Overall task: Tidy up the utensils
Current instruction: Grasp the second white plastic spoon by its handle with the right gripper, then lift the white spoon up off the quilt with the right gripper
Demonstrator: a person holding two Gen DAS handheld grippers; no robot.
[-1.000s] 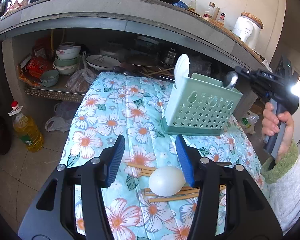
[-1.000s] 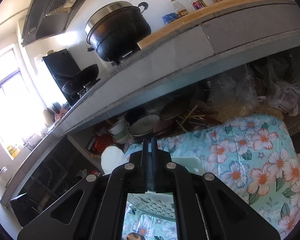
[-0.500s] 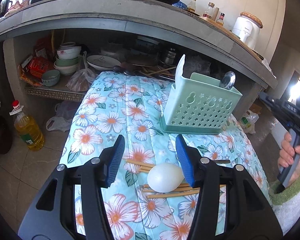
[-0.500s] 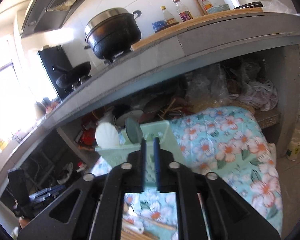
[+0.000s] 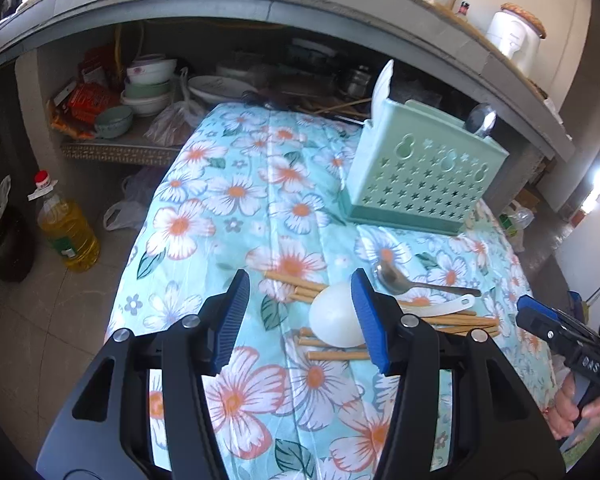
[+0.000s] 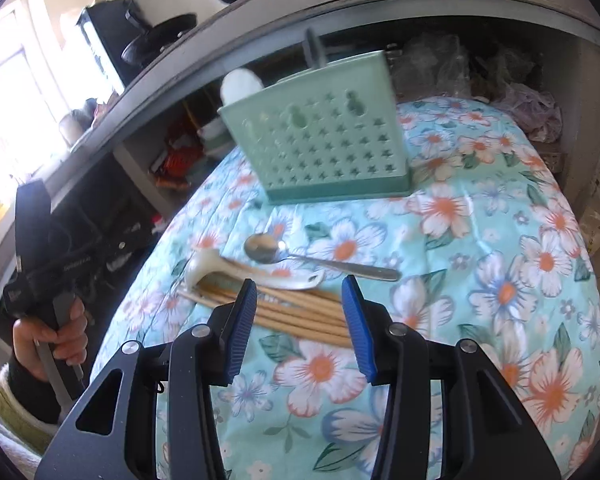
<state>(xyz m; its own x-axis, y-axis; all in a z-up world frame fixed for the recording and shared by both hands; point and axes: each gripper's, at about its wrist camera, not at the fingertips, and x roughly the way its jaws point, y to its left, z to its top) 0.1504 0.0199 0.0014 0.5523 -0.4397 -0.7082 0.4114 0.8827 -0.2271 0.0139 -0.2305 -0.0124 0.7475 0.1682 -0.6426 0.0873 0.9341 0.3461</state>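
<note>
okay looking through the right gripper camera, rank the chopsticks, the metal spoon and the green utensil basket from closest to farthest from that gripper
From the right gripper:
1. Chopsticks, lying just beyond the fingertips.
2. Metal spoon, farther up the cloth, bowl to the left.
3. Green utensil basket, standing at the table's far end.

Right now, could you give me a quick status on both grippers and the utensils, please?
Left gripper open, empty. Right gripper open over chopsticks. Metal spoon, white spoon loose on cloth; caddy unobstructed.

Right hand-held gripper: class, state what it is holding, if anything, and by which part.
Nothing: the right hand-held gripper is open and empty, above the tan wooden chopsticks.
</note>
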